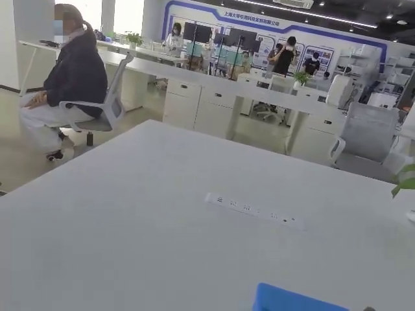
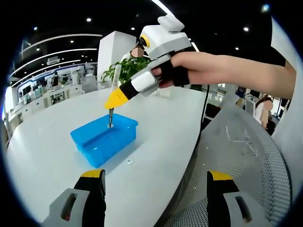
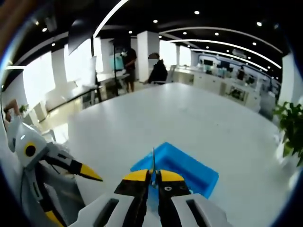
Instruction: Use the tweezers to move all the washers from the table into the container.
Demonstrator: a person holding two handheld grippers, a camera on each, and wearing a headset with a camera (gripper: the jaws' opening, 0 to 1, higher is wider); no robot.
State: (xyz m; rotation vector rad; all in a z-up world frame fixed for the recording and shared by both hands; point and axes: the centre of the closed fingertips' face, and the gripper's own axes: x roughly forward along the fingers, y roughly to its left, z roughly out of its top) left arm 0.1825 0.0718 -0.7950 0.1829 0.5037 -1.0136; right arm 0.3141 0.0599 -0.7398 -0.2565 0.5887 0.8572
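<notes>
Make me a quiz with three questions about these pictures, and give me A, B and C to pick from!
1. Where do the tips of the tweezers point?
A. Down at the blue container
B. At the plant
C. At the chair

2. What colour is the container?
A. Red
B. Blue
C. Green

3. How is the left claw?
A. Shut on the tweezers
B. Shut on a washer
C. Wide open, holding nothing

Answers:
1 A: the tweezers held in the right claw reach down to the container.
2 B: its walls are bright blue.
3 C: its two jaws stand far apart with nothing between them.
</notes>
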